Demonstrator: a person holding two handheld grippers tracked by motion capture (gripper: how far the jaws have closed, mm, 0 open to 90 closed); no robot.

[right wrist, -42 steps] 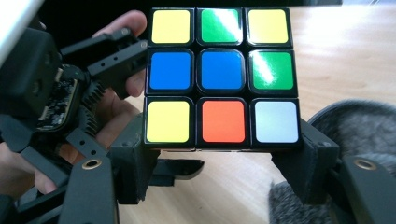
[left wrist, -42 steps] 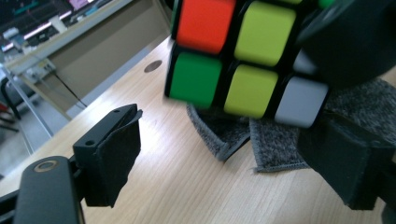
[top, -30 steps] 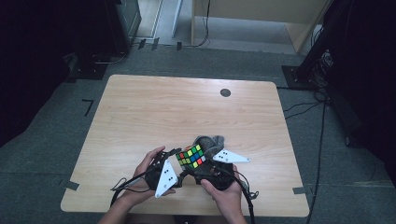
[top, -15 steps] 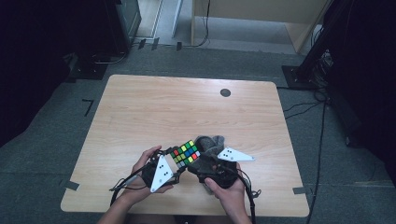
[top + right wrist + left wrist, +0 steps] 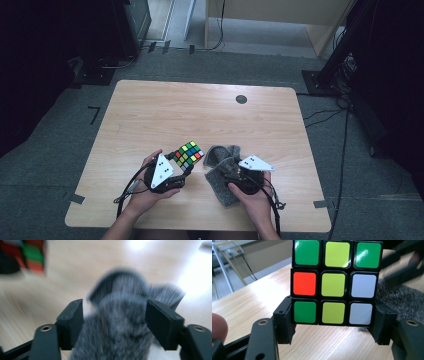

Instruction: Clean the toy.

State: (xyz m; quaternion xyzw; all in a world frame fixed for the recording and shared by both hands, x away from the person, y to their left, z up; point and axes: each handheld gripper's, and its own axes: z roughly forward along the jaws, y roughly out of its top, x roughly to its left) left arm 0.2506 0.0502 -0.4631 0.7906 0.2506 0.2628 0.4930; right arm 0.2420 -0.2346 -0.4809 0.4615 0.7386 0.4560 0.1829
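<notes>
Dark room all around, with a light wooden table sitting on grey carpet and a small dark round spot on the far part of the tabletop, well away from both jaws.

Left gripper was at the near edge of the table, held in the person's left hand, grey plate on top. Its jaws had just been closing and were clamped on a puzzle cube, one pad on each side of the bottom row. In the left gripper view the cube stuck up from between the jaws, so most of it sat above the pads. The face toward the camera was green, yellow, green across the top row, then orange-red, yellow, white, then green, yellow, white right between the pads. From the high view the cube looked tilted and seemed lifted off the wood, though I couldn't say for sure.

Right gripper sat just beside it, in the right hand. A grey fuzzy cloth lay bunched up between its jaws and ran past the tips. The view was blurry, and the pads looked set against the sides of the bunch, but I honestly couldn't tell if they were squeezing it. Some cloth also spread on the table under that gripper.
</notes>
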